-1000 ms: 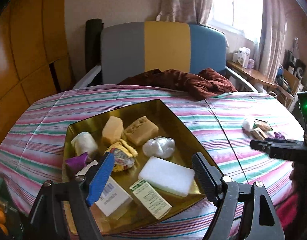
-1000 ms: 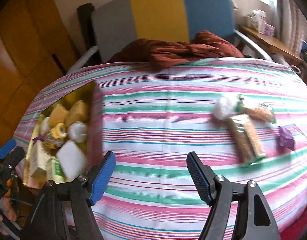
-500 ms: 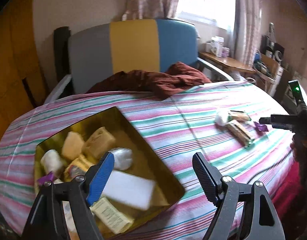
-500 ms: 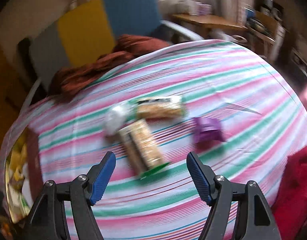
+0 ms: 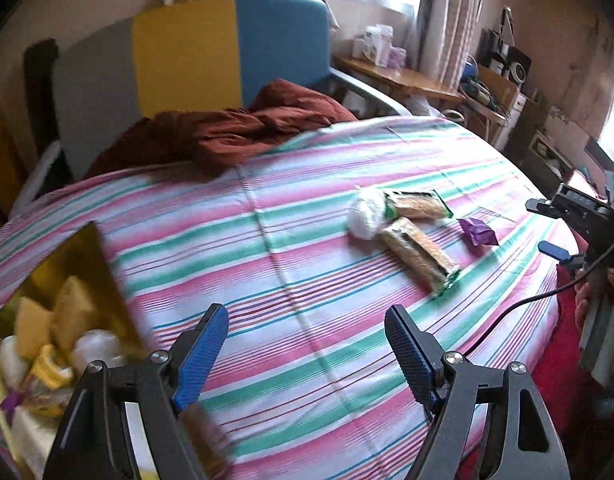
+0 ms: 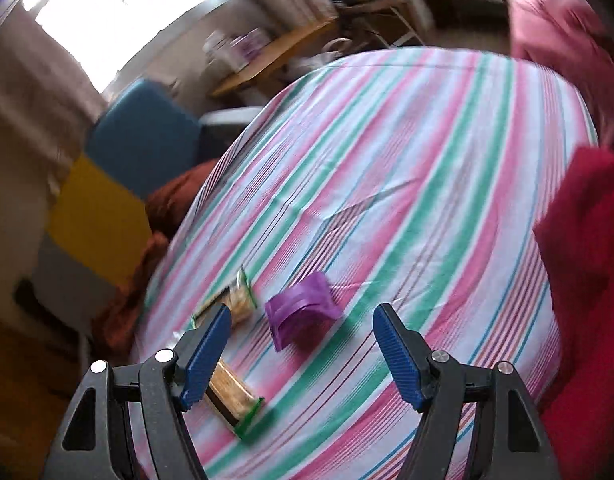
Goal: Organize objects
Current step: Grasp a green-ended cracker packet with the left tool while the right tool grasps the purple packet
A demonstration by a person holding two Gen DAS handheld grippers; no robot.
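Note:
A gold tray (image 5: 87, 258) with several soaps and small packets sits at the left on the striped tablecloth. On the cloth to the right lie a white wrapped ball (image 5: 365, 216), two cracker packs (image 5: 419, 254) (image 5: 417, 205) and a purple packet (image 5: 478, 233). My left gripper (image 5: 307, 340) is open and empty above the cloth, right of the tray. My right gripper (image 6: 301, 348) is open and empty, hovering just above the purple packet (image 6: 303, 312), with a cracker pack (image 6: 233, 394) under its left finger. It also shows at the right edge of the left wrist view (image 5: 555, 246).
A grey, yellow and blue chair (image 5: 187, 48) with a brown cloth (image 5: 243, 128) stands behind the table. A wooden side table (image 5: 399, 76) with boxes is by the window. Red fabric (image 6: 587, 280) lies at the table's right edge.
Both cameras have swung right. The tray slid to the left edge of the left view. My right gripper moved in over the purple packet. Both grippers stayed open.

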